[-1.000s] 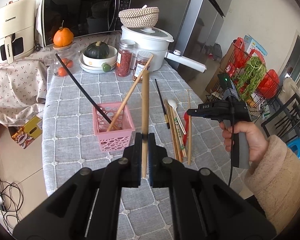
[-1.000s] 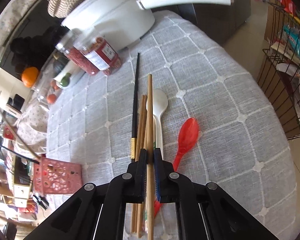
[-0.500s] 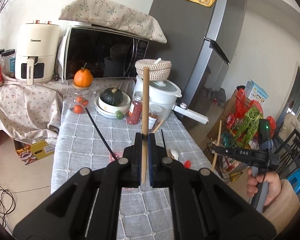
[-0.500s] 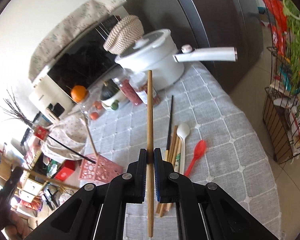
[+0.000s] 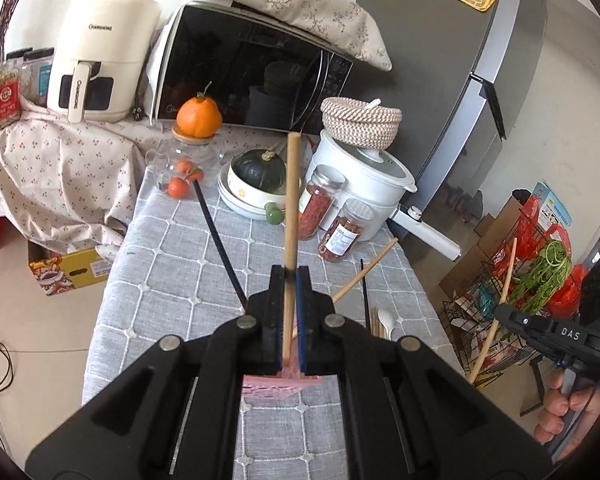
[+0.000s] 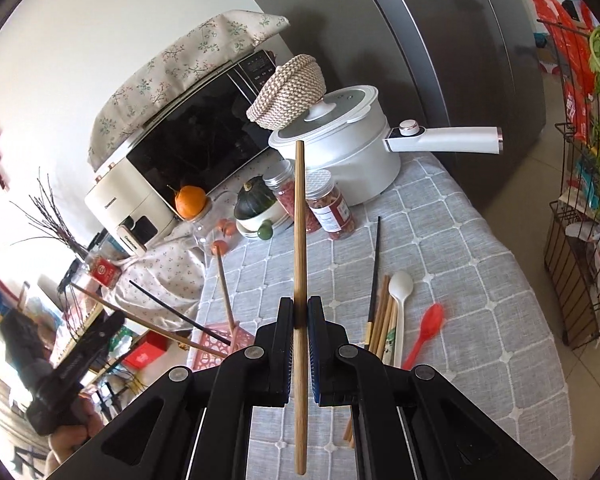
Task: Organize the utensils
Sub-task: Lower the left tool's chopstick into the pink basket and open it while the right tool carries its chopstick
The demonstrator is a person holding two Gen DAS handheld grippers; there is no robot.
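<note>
Left gripper (image 5: 290,276) clenched on bamboo chopstick (image 5: 291,208), stick near upright, pink basket (image 5: 284,380) directly beneath, nearer this hand. Right gripper (image 6: 300,306) grasping second chopstick (image 6: 299,240), basket (image 6: 220,342) off left.

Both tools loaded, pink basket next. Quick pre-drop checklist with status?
1. Left tool shut on light wooden chopstick: ok.
2. Right tool shut on second wooden chopstick: ok.
3. Both held sticks off the grey checked tablecloth: ok.
4. Pink perforated plastic basket upright with room: ok, one black and one wooden stick inside.
5. Basket opening visible from left view: not ok, the tool hides most of it.
6. Left stick tip over the basket: cannot tell.
</note>
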